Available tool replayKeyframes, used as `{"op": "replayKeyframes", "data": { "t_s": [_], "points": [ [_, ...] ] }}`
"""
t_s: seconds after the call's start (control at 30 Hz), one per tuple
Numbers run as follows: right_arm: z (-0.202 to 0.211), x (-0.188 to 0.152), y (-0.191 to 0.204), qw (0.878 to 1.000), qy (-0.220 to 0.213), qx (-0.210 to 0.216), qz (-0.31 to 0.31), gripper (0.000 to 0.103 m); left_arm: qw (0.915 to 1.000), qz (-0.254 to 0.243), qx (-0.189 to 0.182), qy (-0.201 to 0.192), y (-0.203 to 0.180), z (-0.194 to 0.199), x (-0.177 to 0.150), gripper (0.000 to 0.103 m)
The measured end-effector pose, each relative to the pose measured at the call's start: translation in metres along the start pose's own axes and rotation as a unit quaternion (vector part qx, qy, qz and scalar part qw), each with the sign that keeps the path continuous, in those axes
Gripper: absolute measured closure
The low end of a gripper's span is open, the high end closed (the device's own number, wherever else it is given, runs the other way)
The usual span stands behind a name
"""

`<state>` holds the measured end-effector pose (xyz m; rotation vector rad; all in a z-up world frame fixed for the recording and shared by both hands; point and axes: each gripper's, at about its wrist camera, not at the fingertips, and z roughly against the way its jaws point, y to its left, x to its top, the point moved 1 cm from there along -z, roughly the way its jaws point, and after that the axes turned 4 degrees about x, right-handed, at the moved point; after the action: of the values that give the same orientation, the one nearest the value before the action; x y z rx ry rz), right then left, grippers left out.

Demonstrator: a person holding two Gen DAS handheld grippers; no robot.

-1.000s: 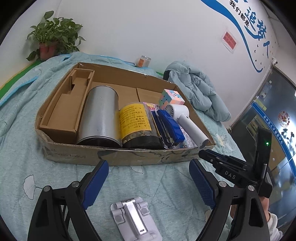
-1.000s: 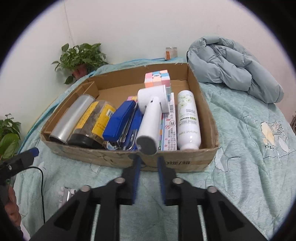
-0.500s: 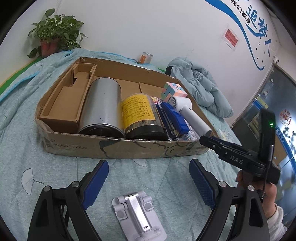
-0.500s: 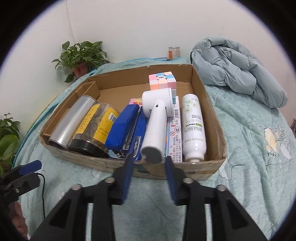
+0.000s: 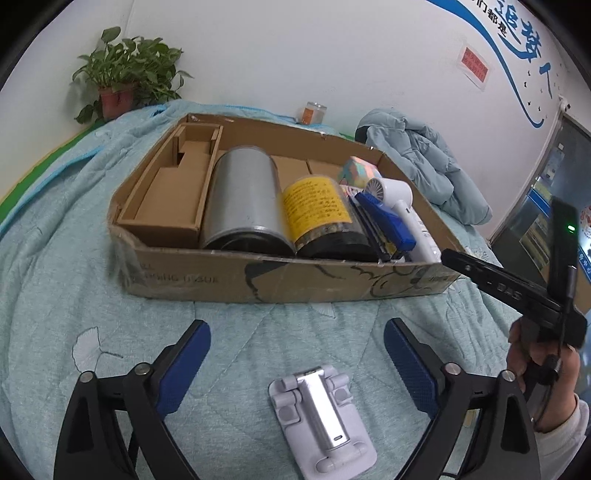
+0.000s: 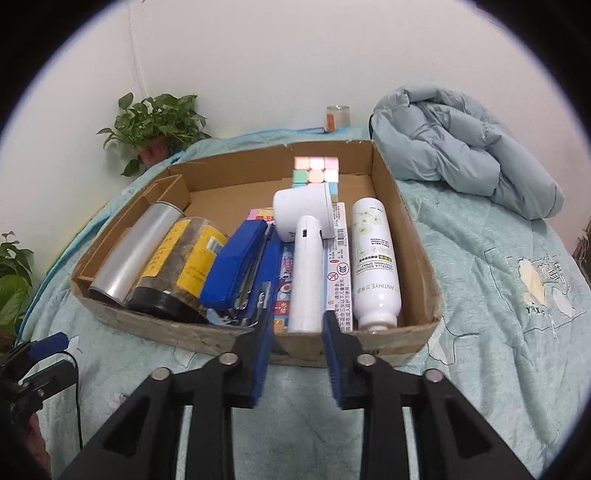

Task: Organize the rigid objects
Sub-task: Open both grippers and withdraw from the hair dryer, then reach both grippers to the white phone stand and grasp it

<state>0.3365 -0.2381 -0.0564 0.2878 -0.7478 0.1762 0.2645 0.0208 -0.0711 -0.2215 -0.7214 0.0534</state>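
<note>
While opening wide, left gripper [image 5: 297, 354] empty, above phone stand [image 5: 321, 417], untouched.

I see a pale green quilt [image 6: 498, 295] spread over the bed, stitched with leaf and bear patterns; a puffy light blue jacket [image 6: 465, 147] lies crumpled on it near the wall; a potted plant [image 5: 125, 85] stands at the bed's far corner, and a second plant [image 6: 13, 280] shows at the left edge of the right view; a small glass jar [image 5: 312, 112] with an orange label sits against the white wall; blue lettering [image 5: 517, 33] and a red notice [image 5: 474, 66] mark that wall.
</note>
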Motion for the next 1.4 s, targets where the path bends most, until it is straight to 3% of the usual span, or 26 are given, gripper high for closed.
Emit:
{"op": "replayKeyframes", "data": {
  "t_s": [0.03,0.1,0.27,0.43,0.5,0.73,0.87,1.1,1.23,1.4],
  "points": [
    [0.005,-0.004,0.002,1.0,-0.007,0.003,0.0,0.035,1.0,0.003,-0.003,0.007,0.001,-0.002,-0.003,0.005],
    [0.018,-0.018,0.008,1.0,-0.024,0.01,-0.006,0.018,0.9992,0.009,-0.021,0.033,0.003,-0.011,-0.009,0.005],
    [0.023,-0.061,0.035,0.995,-0.002,0.081,0.05,0.018,0.9941,0.002,-0.055,0.093,-0.002,-0.032,-0.02,0.005],
    [0.009,-0.104,0.056,0.978,0.078,0.185,0.058,0.018,0.9823,0.011,-0.049,0.18,-0.005,-0.064,-0.037,0.006],
    [0.006,-0.113,0.069,0.972,0.095,0.205,0.071,0.018,0.9834,0.004,-0.048,0.175,-0.007,-0.063,-0.039,0.004],
    [-0.007,-0.117,0.102,0.971,0.102,0.198,0.088,0.018,0.9785,0.027,-0.092,0.183,0.0,-0.056,-0.052,0.006],
    [-0.009,-0.117,0.113,0.972,0.097,0.199,0.079,0.018,0.97,0.057,-0.142,0.189,0.001,-0.053,-0.053,0.012],
    [-0.009,-0.123,0.128,0.973,0.091,0.19,0.1,0.018,0.9624,0.066,-0.18,0.192,-0.005,-0.049,-0.057,0.016],
    [-0.014,-0.118,0.127,0.975,0.087,0.189,0.082,0.019,0.9618,0.062,-0.183,0.194,-0.006,-0.049,-0.062,0.021],
    [-0.016,-0.116,0.132,0.978,0.088,0.164,0.095,0.021,0.9627,0.069,-0.172,0.197,0.0,-0.044,-0.064,0.037]
  ]
}}
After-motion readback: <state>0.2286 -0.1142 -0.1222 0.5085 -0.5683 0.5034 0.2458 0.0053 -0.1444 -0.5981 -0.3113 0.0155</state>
